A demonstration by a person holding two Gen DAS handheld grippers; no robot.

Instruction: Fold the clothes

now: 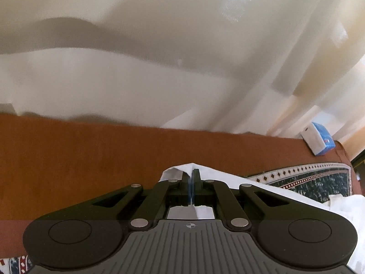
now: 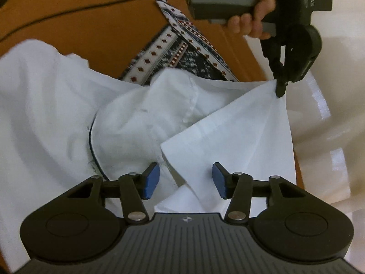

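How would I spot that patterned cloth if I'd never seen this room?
Find the orange-brown surface. On it lies a crumpled white garment, and the patterned cloth pokes out from behind it. It alone has a dark blue and white print with borders of small red diamonds.

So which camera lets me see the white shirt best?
The right wrist view. There the white shirt spreads across the picture, with the left gripper pinching one corner. The left wrist view shows only a small bunch of it around that closed gripper, mostly hidden.
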